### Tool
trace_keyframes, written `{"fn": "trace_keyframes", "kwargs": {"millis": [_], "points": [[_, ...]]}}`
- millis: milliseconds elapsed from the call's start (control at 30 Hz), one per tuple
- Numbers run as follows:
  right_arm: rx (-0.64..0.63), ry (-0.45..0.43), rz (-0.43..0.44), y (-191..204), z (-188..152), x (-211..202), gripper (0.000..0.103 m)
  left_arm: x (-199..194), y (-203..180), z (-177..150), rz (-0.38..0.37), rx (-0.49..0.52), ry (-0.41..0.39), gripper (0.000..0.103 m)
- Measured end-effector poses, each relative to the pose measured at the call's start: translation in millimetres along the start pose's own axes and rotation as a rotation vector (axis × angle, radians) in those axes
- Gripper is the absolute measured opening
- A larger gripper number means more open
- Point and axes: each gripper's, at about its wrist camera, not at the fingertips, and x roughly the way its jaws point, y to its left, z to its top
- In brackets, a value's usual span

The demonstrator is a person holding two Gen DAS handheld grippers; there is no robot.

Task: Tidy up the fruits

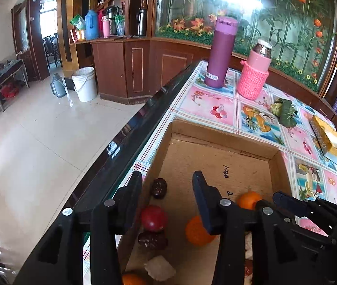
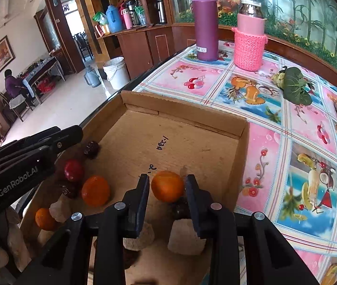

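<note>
A shallow cardboard box (image 1: 218,134) (image 2: 182,109) lies on the patterned tablecloth. In the right wrist view a small orange (image 2: 167,186) rests on the box floor between the tips of my right gripper (image 2: 167,181), with slim gaps at both pads, so it is open. My left gripper (image 1: 167,181) (image 2: 72,134) is open over the box's left side. A dark date (image 1: 158,188) and a red fruit (image 1: 154,218) lie between its fingers, untouched. Another orange (image 1: 198,231) (image 2: 95,190), a second date (image 1: 153,239) and a third orange (image 2: 44,218) lie nearby.
Pale blocks (image 2: 185,239) lie in the box's near part. A purple flask (image 2: 205,23), a pink knit-sleeved bottle (image 2: 249,35), a green leafy vegetable (image 2: 294,85) and a golden box (image 1: 330,140) stand beyond. The table's dark edge (image 1: 130,128) runs left, floor below.
</note>
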Motion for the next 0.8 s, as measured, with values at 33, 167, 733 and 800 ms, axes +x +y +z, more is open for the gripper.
{"fn": "trace_keyframes", "kwargs": {"millis": [33, 167, 733, 800], "points": [[0.004, -0.010, 0.002, -1, -2, -5, 0.036, -8, -1, -2, 0.007, -0.001, -0.019, 0.049], [0.033, -0.054, 0.004, -6, -14, -30, 0.045, -39, -4, -10, 0.043, -0.011, -0.099, 0.064], [0.158, -0.224, -0.145, -22, -99, -117, 0.061, -117, -33, -74, 0.071, -0.028, -0.210, 0.088], [0.170, -0.235, -0.172, -24, -112, -123, 0.061, -119, -38, -83, 0.073, -0.018, -0.209, 0.089]]}}
